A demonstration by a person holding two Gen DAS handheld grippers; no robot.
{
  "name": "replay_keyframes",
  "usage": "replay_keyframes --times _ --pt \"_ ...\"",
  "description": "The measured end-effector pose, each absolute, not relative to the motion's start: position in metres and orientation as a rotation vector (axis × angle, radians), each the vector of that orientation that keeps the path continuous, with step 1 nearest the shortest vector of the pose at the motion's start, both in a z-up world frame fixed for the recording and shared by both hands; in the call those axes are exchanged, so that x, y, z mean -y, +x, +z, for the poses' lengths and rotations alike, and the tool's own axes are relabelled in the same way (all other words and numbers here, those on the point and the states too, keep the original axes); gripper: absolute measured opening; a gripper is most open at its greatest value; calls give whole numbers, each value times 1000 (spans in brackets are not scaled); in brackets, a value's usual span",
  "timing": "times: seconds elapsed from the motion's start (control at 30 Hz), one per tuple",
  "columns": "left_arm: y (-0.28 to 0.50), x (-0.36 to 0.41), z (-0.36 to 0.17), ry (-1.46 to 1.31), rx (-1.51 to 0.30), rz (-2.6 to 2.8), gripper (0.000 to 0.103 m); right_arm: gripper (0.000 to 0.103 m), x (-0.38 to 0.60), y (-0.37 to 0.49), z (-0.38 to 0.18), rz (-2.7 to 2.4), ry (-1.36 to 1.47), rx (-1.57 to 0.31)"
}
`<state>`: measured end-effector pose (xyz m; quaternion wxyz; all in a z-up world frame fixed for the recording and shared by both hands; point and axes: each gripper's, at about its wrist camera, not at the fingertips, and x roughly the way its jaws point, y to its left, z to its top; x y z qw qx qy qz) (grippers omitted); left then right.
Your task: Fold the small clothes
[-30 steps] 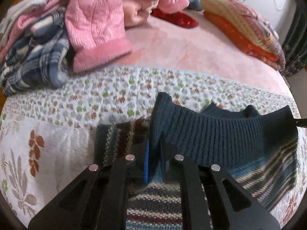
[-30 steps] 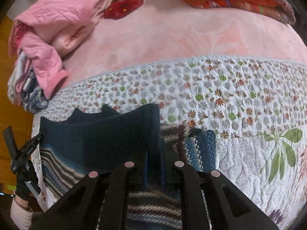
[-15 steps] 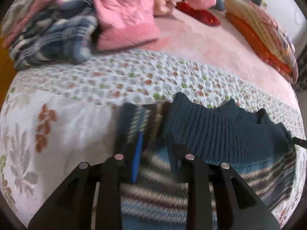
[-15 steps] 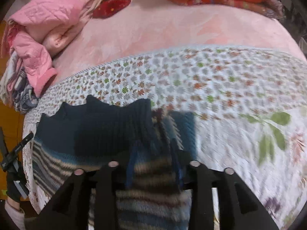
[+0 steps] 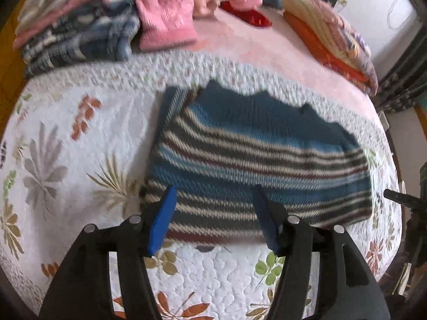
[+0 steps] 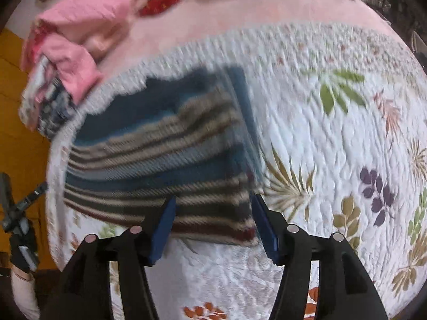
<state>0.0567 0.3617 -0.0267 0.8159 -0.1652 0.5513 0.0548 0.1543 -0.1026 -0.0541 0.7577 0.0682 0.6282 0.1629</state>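
Note:
A small striped knit sweater [image 5: 253, 160] lies folded flat on the floral quilt [image 5: 66, 138], its dark blue ribbed hem at the far edge. In the right wrist view the same sweater [image 6: 160, 160] lies left of centre, blurred. My left gripper [image 5: 213, 218] stands open just over the sweater's near edge, nothing between its blue pads. My right gripper [image 6: 213, 221] is open as well, above the sweater's near right corner. Neither holds any cloth.
A heap of pink and plaid clothes [image 5: 106, 18] lies at the back left of the bed. Folded orange and yellow blankets [image 5: 333, 34] sit at the back right on the pink sheet [image 5: 253, 50]. A red cloth [image 5: 250, 17] lies between them. The other gripper's tip [image 5: 400, 198] shows at the right edge.
Both grippers let go of the dark blue hem and opened. They pulled back toward me and up, leaving the sweater folded flat on the quilt.

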Motion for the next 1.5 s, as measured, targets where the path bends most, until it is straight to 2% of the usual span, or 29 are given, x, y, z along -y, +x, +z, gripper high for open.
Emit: replay_keyframes --times 0.13,0.27,0.33,0.6,0.7,0.8,0.87,0.9,1.2,1.43,1.5 --pt "60 -360 -49 -357 -1201 120 59 58 103 154 -78 328 152 -1417" --pt "66 -354 -68 -309 -1226 114 59 23 104 158 -94 333 157 -1452" --pt "68 -352 -75 -296 -1246 111 59 15 104 158 -100 338 165 -1479" --pt "71 -350 -107 -224 -1319 116 59 13 110 157 -123 295 147 -1558" --pt "72 -351 -102 -234 -1304 111 59 16 107 157 -118 309 137 -1549" --pt "73 -353 -92 -270 -1265 102 59 28 111 163 -102 333 195 -1494" --pt "75 -352 -85 -288 -1228 98 67 53 115 167 -90 350 240 -1444" --pt "76 -352 -83 -292 -1212 98 68 57 117 170 -86 349 256 -1427" --pt "85 -352 -93 -300 -1235 94 68 58 118 194 -114 349 318 -1442" --pt "86 -357 -101 -327 -1241 96 69 67 111 197 -139 380 334 -1462" --pt "85 -357 -103 -323 -1242 94 70 65 108 196 -141 401 333 -1451"
